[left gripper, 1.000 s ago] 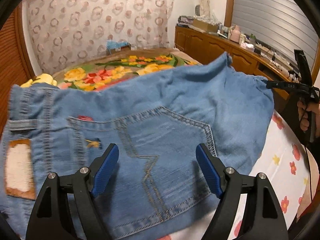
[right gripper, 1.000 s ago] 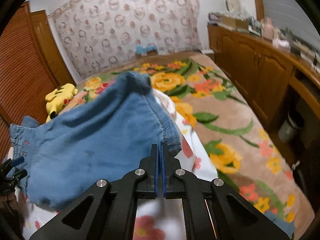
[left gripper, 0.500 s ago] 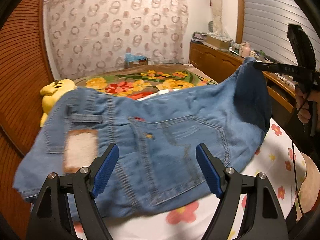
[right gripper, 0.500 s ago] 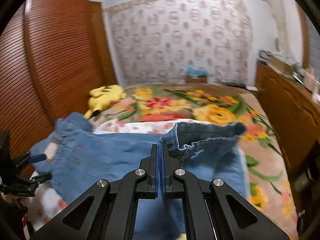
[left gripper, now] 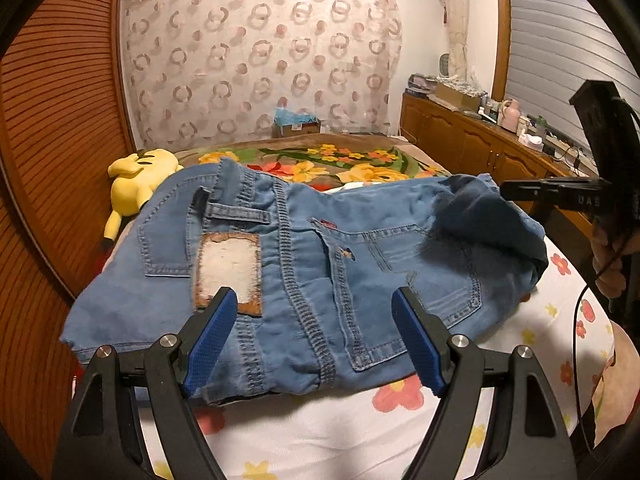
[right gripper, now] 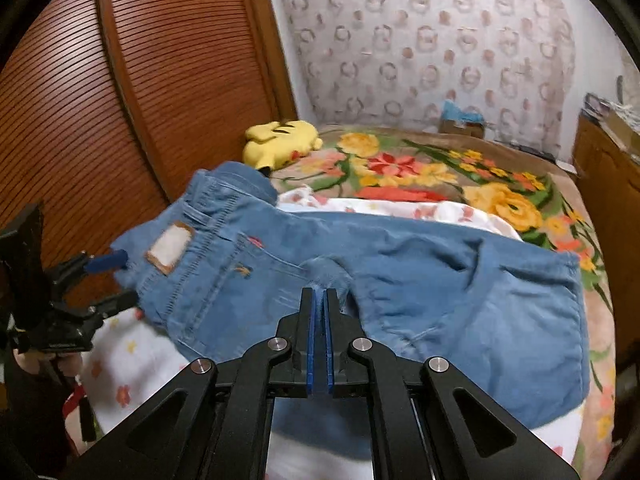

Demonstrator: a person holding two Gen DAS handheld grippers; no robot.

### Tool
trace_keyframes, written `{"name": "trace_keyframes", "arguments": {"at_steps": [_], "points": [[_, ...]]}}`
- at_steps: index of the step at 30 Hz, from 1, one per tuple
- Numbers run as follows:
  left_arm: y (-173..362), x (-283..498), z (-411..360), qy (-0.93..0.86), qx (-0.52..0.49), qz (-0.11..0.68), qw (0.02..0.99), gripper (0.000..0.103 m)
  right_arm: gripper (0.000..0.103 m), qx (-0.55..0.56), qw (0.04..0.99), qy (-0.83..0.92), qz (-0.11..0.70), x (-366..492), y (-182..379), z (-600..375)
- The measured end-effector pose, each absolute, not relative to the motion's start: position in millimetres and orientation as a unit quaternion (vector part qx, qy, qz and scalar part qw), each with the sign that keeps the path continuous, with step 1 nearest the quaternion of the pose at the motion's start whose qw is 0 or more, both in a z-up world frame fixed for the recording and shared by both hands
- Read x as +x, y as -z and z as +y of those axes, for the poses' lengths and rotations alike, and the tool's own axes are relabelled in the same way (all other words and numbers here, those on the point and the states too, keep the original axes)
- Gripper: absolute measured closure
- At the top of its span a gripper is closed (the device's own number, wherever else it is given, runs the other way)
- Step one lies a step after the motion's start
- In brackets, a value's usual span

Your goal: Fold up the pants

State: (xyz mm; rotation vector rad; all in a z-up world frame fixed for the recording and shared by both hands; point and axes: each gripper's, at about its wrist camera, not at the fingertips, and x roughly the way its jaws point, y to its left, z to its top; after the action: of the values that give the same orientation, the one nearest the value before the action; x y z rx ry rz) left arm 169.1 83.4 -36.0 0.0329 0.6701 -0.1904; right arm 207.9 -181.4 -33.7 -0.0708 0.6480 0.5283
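Left wrist view first: the pants (left gripper: 340, 272), light blue denim, lie across the white flowered sheet (left gripper: 320, 432) on the bed, seat side up. You can see the waistband running from twelve o'clock down toward six, a worn leather patch (left gripper: 228, 268) with a pale centre at about nine o'clock of the pile, a back pocket (left gripper: 404, 280) with pale stitching and a small red tab at its top edge. The left gripper (left gripper: 316, 340) hangs just over the near edge of the denim, jaws wide, nothing between the blue pads. Out at three o'clock the right gripper (left gripper: 508, 192) has a dark fold of the denim pinched and lifted off the sheet, the cloth drooping beneath it. A yellow plush toy (left gripper: 136, 180) sits at ten o'clock beside the wooden slatted door (left gripper: 52, 160).

Over to the right wrist view: the right gripper (right gripper: 319, 300) shows jaws drawn to a narrow slit, a bit of blue denim caught at the tips. The pants (right gripper: 460, 300) spread from nine o'clock to three, patch and pocket on the left half, a plain rumpled leg on the right. The left gripper (right gripper: 116, 276) hangs at nine o'clock, jaws parted, at the waistband edge. A floral blanket (right gripper: 440, 176) covers the bed beyond, at one o'clock.
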Motion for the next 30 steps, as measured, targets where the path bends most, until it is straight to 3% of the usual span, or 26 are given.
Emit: {"name": "trace_keyframes", "arguments": {"at_steps": [6, 15, 22, 25, 26, 30], "points": [[44, 190, 58, 0.117, 0.021, 0.337, 0.934, 0.023, 0.086, -0.022, 0.925, -0.225, 0.306, 215, 24, -207], [55, 223, 7, 0.170, 0.024, 0.358, 0.918, 0.023, 0.076, -0.018, 0.929, -0.181, 0.323, 215, 37, -229], [61, 236, -27, 0.213, 0.026, 0.368, 0.905, 0.037, 0.075, -0.016, 0.926, -0.168, 0.337, 225, 35, -229], [66, 242, -41, 0.226, 0.032, 0.378, 0.897, 0.038, 0.071, -0.026, 0.924, -0.162, 0.344, 222, 37, -233], [68, 243, -45, 0.232, 0.033, 0.381, 0.894, 0.044, 0.068, -0.029, 0.924, -0.159, 0.347, 223, 39, -231], [72, 250, -56, 0.241, 0.036, 0.393, 0.887, 0.053, 0.063, -0.045, 0.922, -0.145, 0.355, 229, 47, -229]]}}
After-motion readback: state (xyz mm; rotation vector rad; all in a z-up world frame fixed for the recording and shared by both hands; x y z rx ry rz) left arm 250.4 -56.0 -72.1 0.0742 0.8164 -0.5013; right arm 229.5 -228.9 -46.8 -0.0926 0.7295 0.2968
